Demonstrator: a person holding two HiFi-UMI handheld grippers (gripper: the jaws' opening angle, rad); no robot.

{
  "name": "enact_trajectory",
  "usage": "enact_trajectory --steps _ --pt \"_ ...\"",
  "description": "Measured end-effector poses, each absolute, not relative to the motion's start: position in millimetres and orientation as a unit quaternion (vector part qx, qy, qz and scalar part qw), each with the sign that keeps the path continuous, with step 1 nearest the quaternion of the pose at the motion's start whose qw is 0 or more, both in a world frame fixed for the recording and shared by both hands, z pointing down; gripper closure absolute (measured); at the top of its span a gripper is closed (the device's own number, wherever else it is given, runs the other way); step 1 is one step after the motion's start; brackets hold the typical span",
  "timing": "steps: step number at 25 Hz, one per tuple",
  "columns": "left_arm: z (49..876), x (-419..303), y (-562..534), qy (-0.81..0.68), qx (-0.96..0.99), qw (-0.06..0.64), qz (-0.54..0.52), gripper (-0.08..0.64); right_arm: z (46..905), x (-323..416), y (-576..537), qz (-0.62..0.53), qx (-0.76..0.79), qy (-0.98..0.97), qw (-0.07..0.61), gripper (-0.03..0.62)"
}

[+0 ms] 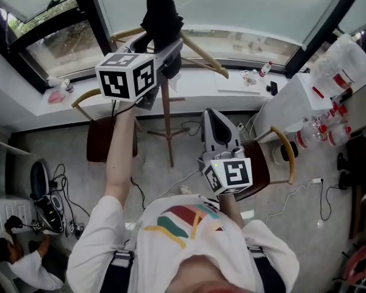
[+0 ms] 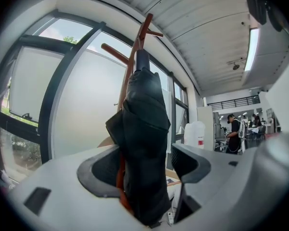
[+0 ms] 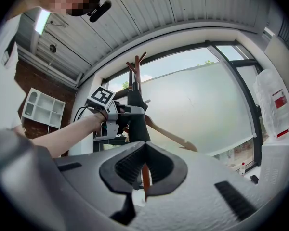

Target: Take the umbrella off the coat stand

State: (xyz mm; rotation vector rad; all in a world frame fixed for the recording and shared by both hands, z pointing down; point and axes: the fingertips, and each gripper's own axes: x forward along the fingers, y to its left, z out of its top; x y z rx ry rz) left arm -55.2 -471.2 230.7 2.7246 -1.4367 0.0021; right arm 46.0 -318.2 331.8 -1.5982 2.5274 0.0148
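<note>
A black folded umbrella (image 1: 161,14) hangs from the top of a wooden coat stand (image 1: 166,121) in front of the window. My left gripper (image 1: 171,57) is raised to it and stands open, jaws on either side of the umbrella. In the left gripper view the umbrella (image 2: 142,129) fills the space between the pads, with a gap showing on the right side, and the stand's pegs (image 2: 143,30) rise above it. My right gripper (image 1: 215,118) is held lower and nearer me, shut with nothing in it. Its own view looks up at the stand (image 3: 135,66) and umbrella (image 3: 136,114).
A brown chair (image 1: 104,139) stands left of the stand's base and another chair (image 1: 274,157) right of it. A white table with water bottles (image 1: 329,127) is at the right. Cables and gear (image 1: 49,206) lie on the floor at left, near a crouching person (image 1: 18,261).
</note>
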Motion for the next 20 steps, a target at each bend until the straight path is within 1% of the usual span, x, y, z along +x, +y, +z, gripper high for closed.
enact_trajectory --steps 1,3,5,11,20 --pt "231.1 -55.5 -472.0 -0.468 0.883 0.030 0.004 0.241 330.9 46.2 -317.8 0.006 -0.533 0.843 0.075 0.592" --pt "230.7 -56.6 -473.3 -0.473 0.881 0.029 0.007 0.282 329.1 47.1 -317.6 0.008 -0.533 0.843 0.073 0.592" --pt "230.2 -57.3 -473.3 -0.474 0.880 0.026 0.012 0.300 329.2 48.9 -317.9 0.008 -0.536 0.841 0.076 0.592" --pt "229.5 -58.1 -473.1 -0.480 0.877 0.024 0.018 0.324 327.3 53.1 -318.3 0.009 -0.539 0.838 0.080 0.592" --pt "231.3 -59.4 -470.4 -0.485 0.874 0.027 0.030 0.339 327.6 47.7 -316.5 0.004 -0.530 0.844 0.082 0.592"
